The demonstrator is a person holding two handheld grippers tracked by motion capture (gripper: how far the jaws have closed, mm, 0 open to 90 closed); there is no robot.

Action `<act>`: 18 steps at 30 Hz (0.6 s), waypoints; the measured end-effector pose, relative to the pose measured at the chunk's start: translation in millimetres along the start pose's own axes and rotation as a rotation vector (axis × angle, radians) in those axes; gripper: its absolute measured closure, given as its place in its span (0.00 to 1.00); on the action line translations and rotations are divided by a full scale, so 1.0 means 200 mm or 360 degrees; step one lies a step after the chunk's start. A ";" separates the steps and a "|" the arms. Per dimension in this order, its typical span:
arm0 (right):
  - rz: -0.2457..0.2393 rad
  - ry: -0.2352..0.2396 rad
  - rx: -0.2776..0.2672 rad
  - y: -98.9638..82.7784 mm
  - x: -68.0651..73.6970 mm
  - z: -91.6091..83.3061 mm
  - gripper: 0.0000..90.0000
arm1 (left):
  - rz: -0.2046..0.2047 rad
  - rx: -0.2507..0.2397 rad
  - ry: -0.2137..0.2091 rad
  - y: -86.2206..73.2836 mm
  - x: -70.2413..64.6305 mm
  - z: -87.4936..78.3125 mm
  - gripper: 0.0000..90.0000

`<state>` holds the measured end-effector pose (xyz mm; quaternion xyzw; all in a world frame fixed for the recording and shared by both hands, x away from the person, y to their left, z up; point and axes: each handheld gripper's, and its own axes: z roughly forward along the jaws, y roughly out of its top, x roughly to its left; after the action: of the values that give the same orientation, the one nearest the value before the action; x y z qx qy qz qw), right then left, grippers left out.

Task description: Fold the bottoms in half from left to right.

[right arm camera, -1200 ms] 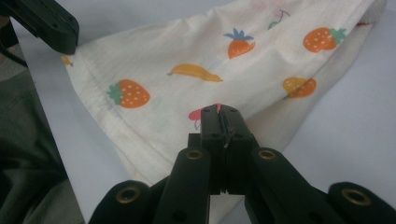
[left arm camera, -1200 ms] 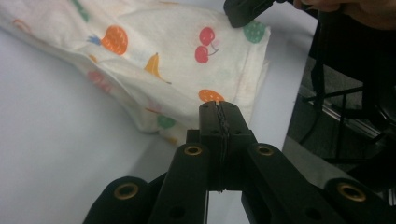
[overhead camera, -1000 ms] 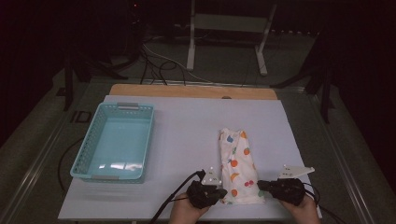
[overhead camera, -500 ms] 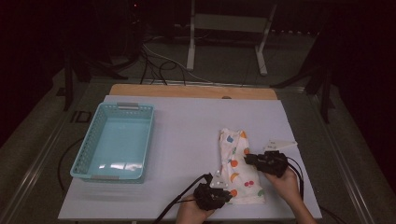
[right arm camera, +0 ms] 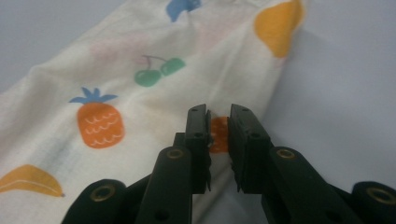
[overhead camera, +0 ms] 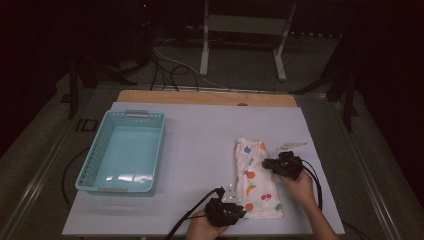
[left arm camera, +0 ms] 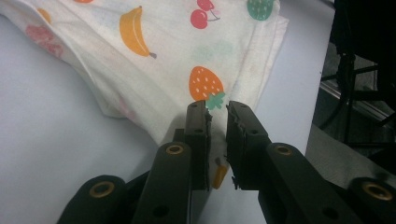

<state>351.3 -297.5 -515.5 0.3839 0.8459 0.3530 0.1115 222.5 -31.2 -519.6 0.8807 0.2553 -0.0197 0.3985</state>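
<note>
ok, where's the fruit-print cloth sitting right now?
In the high view the fruit-print cloth lies folded on the right half of the white table, well right of the blue basket, with the left gripper and right gripper at its edges.

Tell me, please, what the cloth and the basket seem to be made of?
Cloth: probably thin woven cotton, matte cream with printed fruits; it lies folded in soft layers and wrinkles, and faint prints show through from beneath. Basket: most likely moulded plastic, light blue and slightly glossy; its walls are a rigid lattice and its smooth floor reflects light.
</note>
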 end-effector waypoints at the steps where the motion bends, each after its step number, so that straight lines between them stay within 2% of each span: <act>1: -0.0011 -0.0006 -0.0014 0.01 0.00 -0.01 0.86 | 0.0007 0.0004 0.0000 0.00 0.00 0.00 0.87; 3: -0.0001 0.0012 -0.0073 0.04 0.01 -0.02 0.86 | -0.0005 0.0003 -0.0008 0.00 0.00 0.00 0.87; 6: -0.0001 0.0030 -0.0117 0.10 0.02 -0.01 0.86 | 0.0002 0.0006 -0.0004 0.00 0.00 0.00 0.87; 9: -0.0029 0.0025 -0.0128 0.18 0.03 0.02 0.86 | 0.0009 0.0002 0.0003 0.00 0.00 0.00 0.86; 11: -0.0044 -0.0009 -0.0163 0.21 0.03 0.05 0.88 | 0.0010 -0.0009 0.0011 0.00 0.00 0.01 0.87; 13: -0.0031 -0.0039 -0.0148 0.22 0.02 0.10 0.88 | 0.0007 -0.0010 0.0009 0.00 0.00 0.01 0.87; 15: 0.0008 -0.0034 -0.0079 0.21 -0.02 0.14 0.88 | 0.0005 -0.0012 0.0002 0.00 0.01 0.01 0.87; 16: 0.0041 -0.0034 -0.0062 0.21 -0.03 0.15 0.88 | 0.0002 -0.0014 -0.0001 0.00 0.01 0.01 0.87; 18: 0.0057 -0.0050 -0.0049 0.20 -0.05 0.16 0.89 | 0.0004 -0.0014 0.0000 0.00 0.01 0.01 0.87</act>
<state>395.5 -270.6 -512.7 0.4027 0.8315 0.3619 0.1242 223.7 -31.8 -521.2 0.8793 0.2542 -0.0182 0.4023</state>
